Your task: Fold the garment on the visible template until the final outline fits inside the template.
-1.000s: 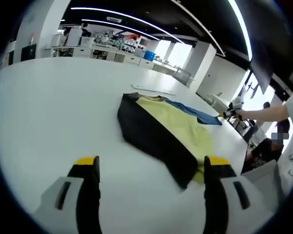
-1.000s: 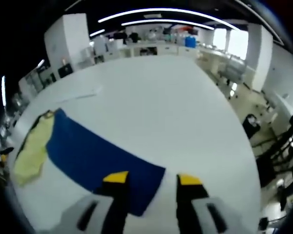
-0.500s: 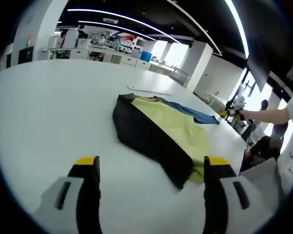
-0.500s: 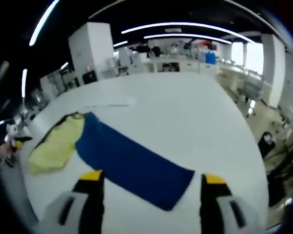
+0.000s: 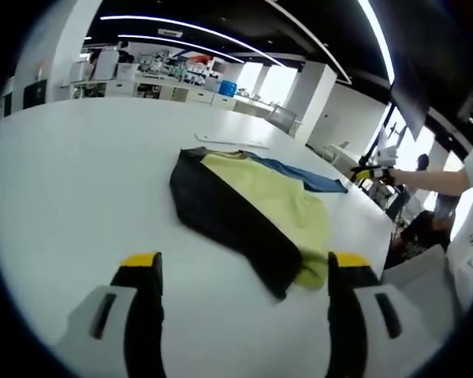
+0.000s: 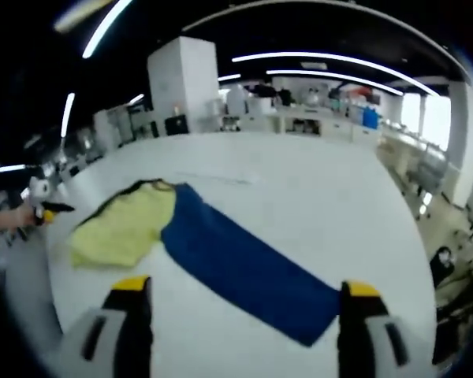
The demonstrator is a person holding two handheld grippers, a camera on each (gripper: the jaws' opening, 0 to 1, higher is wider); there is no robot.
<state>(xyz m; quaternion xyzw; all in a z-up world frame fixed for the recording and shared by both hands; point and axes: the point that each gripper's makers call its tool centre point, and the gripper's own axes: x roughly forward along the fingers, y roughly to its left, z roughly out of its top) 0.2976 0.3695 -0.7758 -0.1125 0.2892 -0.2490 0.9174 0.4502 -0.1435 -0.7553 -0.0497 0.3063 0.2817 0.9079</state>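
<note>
The broad white bench [image 5: 71,181] runs wide and bare on every side of the cloth, with open surface between the left tool [image 5: 235,272] and the near hem. In the left gripper view the bench's far edge curves past white cabinets and shelving, and its edge by the person's arm falls away just beyond the blue sleeve. In the right gripper view the bench [image 6: 315,197] stretches bare beyond the garment to its far edge, and drops off on the side where the floor shows.

The flat long-sleeved garment in black, pale yellow and blue cloth [image 5: 252,209] lies spread near the middle of the bench. From the left tool's side, a black sleeve lies nearest, running diagonally, the yellow body sits behind it, and a blue sleeve reaches out toward the person's side. In the right gripper view the same garment [image 6: 221,248] shows the blue sleeve as a long straight band ending near the right tool [image 6: 240,295], with the yellow body and a dark collar edge beyond. A thin white strip [image 5: 232,142] lies on the bench just past the collar.

Both tools have their yellow-tipped jaws spread wide, gripping nothing, and neither touches the cloth. The other tool [image 5: 370,173] appears beside the blue sleeve's end, in a person's hand.
</note>
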